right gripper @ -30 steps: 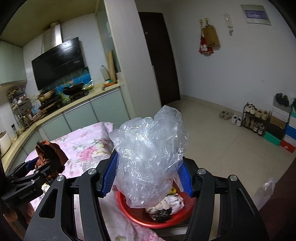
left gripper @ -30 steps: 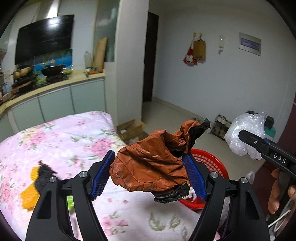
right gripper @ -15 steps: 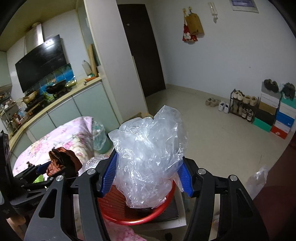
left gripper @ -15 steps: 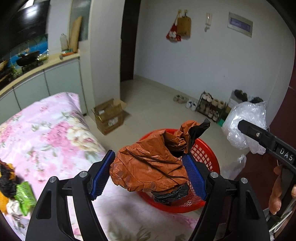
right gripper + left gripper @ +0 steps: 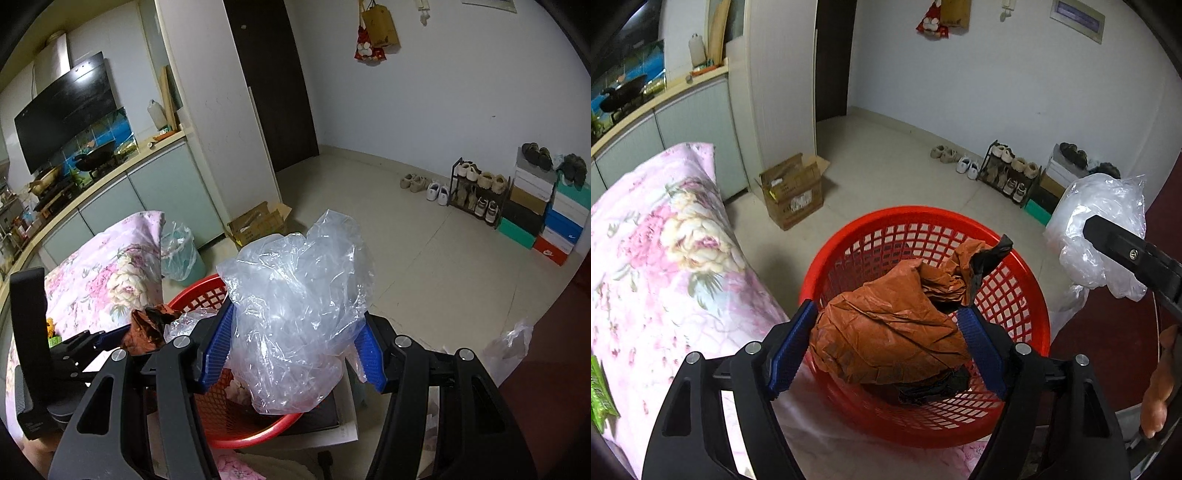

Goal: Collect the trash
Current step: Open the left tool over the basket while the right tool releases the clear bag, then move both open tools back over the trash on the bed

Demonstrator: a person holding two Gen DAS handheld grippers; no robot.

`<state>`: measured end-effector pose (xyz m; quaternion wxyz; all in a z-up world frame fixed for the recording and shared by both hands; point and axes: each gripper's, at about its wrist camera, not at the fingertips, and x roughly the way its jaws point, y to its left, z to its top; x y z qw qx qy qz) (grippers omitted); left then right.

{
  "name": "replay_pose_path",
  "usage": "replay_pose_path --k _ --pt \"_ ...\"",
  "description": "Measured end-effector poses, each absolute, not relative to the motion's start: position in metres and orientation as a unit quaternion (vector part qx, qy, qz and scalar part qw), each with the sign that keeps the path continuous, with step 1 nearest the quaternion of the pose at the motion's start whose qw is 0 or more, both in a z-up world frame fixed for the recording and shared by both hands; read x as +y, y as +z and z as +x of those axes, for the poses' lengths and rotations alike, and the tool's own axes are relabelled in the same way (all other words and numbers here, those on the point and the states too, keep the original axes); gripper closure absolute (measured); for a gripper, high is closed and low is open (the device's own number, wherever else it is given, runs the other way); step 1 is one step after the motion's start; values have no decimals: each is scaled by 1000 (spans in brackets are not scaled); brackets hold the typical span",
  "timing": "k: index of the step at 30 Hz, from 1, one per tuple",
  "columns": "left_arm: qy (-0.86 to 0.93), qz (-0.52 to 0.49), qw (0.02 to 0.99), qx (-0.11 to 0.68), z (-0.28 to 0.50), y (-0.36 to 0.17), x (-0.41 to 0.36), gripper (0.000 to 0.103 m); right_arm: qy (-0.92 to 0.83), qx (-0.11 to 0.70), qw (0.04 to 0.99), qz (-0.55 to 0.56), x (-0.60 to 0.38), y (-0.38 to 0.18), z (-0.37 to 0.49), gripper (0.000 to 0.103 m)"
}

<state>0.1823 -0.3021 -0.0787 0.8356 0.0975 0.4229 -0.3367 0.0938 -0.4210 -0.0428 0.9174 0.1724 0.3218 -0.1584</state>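
Note:
A crumpled brown-and-black bag (image 5: 886,332) hangs between the blue pads of my left gripper (image 5: 886,310), right above the red mesh basket (image 5: 923,214). The jaws are opening, but the pads still touch the bag on both sides. My right gripper (image 5: 295,321) is shut on a crumpled clear plastic bag (image 5: 295,288) and holds it over the basket's near rim (image 5: 195,295). In the left wrist view that clear bag (image 5: 1108,206) shows at the right, just beyond the basket's edge. The brown bag (image 5: 144,328) also shows at the left of the right wrist view.
A pink floral cloth (image 5: 665,258) covers the surface left of the basket, with a green packet (image 5: 600,395) at its edge. On the floor stand an open cardboard box (image 5: 792,192), a lined bin (image 5: 181,251), a shoe rack (image 5: 1008,173) and stacked shoe boxes (image 5: 546,206).
My left gripper has swung off the floral cloth and down over the red basket, still carrying the brown bag. My right gripper has sunk towards the basket with the clear bag.

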Motion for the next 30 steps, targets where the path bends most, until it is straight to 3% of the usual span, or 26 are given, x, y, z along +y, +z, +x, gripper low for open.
replay_pose_path --k 8,15,18,30 --pt "-326 94 840 424 184 -75 -296 19 -152 330 915 176 -423 -50 101 44" --pt "-304 88 859 403 185 -62 -273 18 -129 345 910 190 -420 -59 107 26" --pt "-295 83 864 400 186 -58 -265 16 -121 346 910 193 -417 -58 108 23" --pt "-258 70 885 382 180 -44 -233 14 -115 322 922 183 -403 -39 93 22"
